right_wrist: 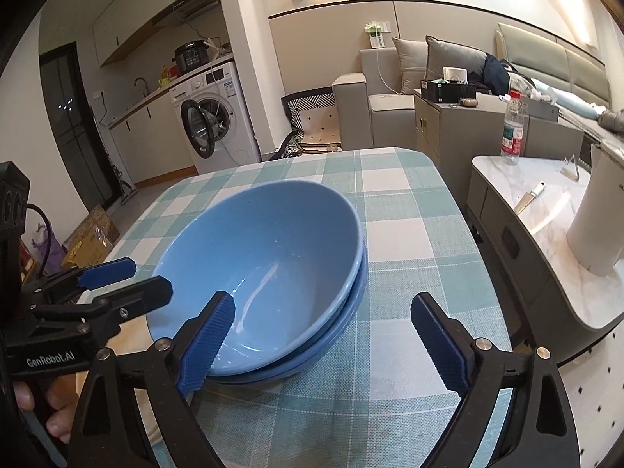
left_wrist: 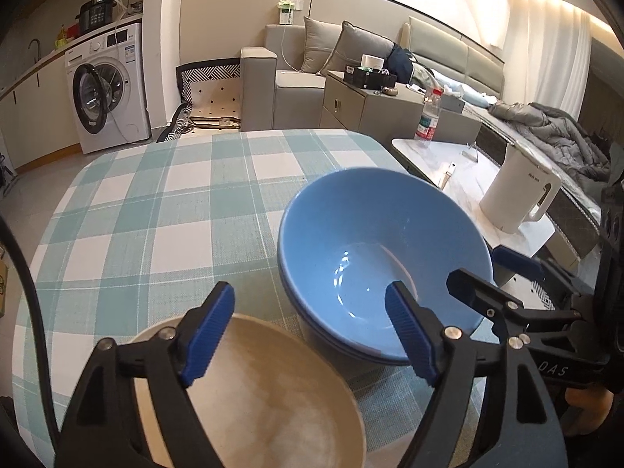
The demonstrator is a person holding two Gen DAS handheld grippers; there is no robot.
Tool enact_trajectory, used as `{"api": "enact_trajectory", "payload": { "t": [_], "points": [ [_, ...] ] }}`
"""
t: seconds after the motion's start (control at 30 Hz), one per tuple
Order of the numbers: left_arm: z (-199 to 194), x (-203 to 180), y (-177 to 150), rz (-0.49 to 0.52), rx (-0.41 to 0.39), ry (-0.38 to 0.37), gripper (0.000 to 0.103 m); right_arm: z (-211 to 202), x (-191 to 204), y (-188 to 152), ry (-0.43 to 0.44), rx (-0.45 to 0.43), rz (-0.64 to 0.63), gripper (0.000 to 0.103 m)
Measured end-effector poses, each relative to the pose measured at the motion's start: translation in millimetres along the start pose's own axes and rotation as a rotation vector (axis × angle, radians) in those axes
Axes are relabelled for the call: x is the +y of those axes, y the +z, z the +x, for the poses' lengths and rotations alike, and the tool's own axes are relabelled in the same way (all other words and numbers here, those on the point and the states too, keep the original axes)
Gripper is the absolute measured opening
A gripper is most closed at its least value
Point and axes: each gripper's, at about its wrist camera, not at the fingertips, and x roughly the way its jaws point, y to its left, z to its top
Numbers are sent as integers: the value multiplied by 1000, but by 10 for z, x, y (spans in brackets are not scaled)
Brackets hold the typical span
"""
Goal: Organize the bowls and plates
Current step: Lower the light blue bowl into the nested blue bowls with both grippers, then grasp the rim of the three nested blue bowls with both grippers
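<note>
Left tongs (left_wrist: pixel 312 335) gape above a beige plate (left_wrist: pixel 273 397), beside seemingly two nested blue bowls (left_wrist: pixel 374 249) on the checked tablecloth (left_wrist: pixel 156 214).

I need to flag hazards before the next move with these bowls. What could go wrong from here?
1. The upper blue bowl sits tilted in the lower blue bowl, not nested flat; a nudge could rock it or slide it off.
2. The open right gripper has one finger over the upper bowl's rim; closing carelessly might tip the stack.
3. The open left gripper hangs above the beige bowl, right beside the stack, so the tools could collide.
</note>
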Motion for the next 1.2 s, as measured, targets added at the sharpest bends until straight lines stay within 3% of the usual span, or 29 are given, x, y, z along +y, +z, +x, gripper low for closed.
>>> {"api": "enact_trajectory", "payload": {
  "t": [0.1, 0.27, 0.73, 1.2],
  "points": [
    [13, 101, 50, -38, -7, 4, 92, 27, -51, 2, 7, 5, 33, 94],
    [60, 229, 80, -87, -2, -20, 98, 61, -104, -5, 0, 11, 55, 94],
    [238, 345, 70, -117, 20, -4, 98, 97, -339, -41, -27, 22, 126, 94],
    [354, 339, 55, -125, 42, -16, 98, 192, -326, -84, 43, 23, 136, 94]
  ]
}}
